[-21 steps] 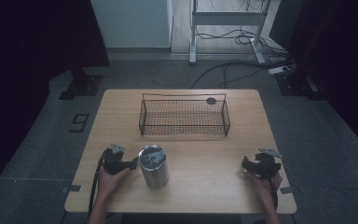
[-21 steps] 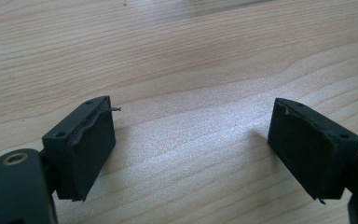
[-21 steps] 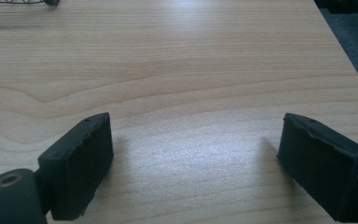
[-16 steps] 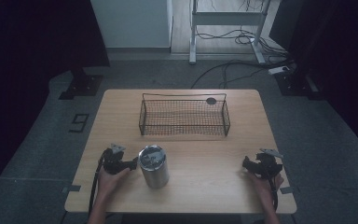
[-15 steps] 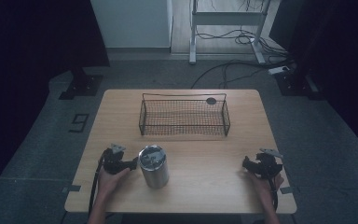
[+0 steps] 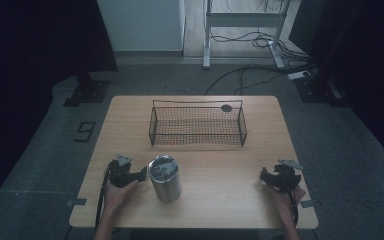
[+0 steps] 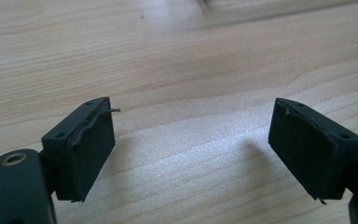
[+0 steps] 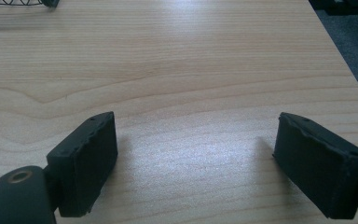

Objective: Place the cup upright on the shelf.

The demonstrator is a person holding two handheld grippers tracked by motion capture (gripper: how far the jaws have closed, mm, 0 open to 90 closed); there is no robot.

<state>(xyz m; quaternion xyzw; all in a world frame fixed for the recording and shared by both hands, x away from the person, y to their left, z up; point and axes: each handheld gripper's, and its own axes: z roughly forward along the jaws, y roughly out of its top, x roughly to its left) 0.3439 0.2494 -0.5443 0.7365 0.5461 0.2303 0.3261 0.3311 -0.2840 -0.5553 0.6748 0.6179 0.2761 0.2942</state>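
1. Steel canister (image 6: 165, 179) stands upright on the desk (image 6: 220, 165), just beside the left tongs (image 6: 142, 175), on the side facing the right tongs (image 6: 266, 175). Can't tell from the high view whether they touch.
2. The canister's top is shiny and round. What's inside can't be made out.
3. Wire basket (image 6: 198, 101) sits farther out on the desk, well beyond both tongs and roughly midway between them. Desk wood shows through its mesh floor.
4. Small black disc (image 6: 226, 107) is at the basket's far rim, on the right tongs' side. Can't tell if it's on the rim or behind it.
5. Left tongs (image 7: 191, 149) are released, with the jaws wide apart. Bare wood lies between and ahead of them in the left gripper view.
6. Right tongs (image 8: 196, 158) are released too, with the jaws wide and nothing gripped. Plain desk lies ahead of them.
7. In the right gripper view a corner of the basket (image 8: 51, 2) is far ahead, off to the left jaw's side.
8. In that same view the desk edge runs off past the right jaw, with grey floor (image 8: 354, 42) beyond it.
9. Both tongs sit close to the near desk edge, each with a hand behind it.
10. There's an open stretch of desk from the canister across to the right tongs.
11. Another open strip runs between the tongs and the basket's near wall.
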